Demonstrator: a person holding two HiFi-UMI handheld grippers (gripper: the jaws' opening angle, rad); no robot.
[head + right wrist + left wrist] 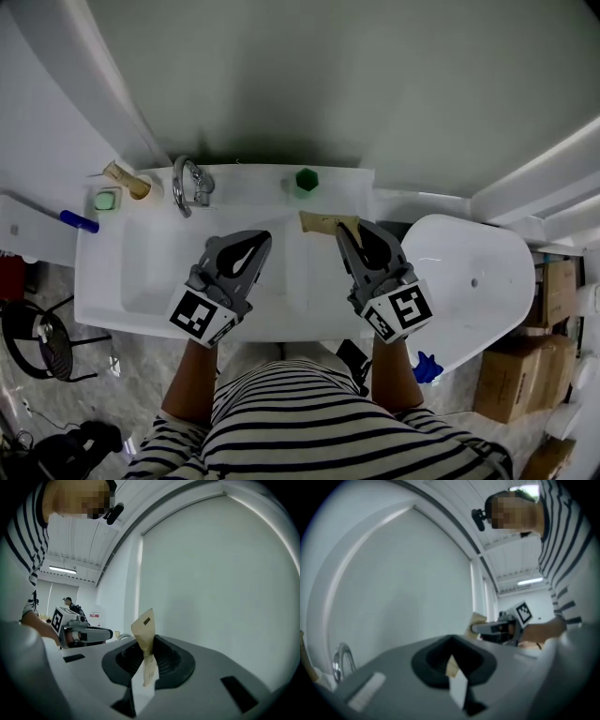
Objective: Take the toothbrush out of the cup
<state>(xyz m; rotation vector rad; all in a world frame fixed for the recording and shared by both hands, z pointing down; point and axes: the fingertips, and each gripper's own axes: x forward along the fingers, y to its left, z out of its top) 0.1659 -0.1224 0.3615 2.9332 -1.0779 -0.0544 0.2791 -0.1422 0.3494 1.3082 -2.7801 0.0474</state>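
My right gripper (343, 231) is shut on a tan paper packet (324, 223), held level over the white basin (141, 281). In the right gripper view the packet (144, 631) stands upright out of the jaws (145, 662). My left gripper (263, 241) is shut, and a small tan paper scrap (452, 666) shows pinched in its jaws (453, 660). The two grippers face each other a short way apart. A dark green cup (307, 180) stands on the basin's back ledge. I can make out no toothbrush in it.
A chrome tap (190, 184) rises at the back left of the basin. Beside it lie a wooden item (127, 180), a pale green bar (106, 200) and a blue stick (80, 222). A white toilet lid (478, 281) is at the right, with cardboard boxes (511, 380) beyond.
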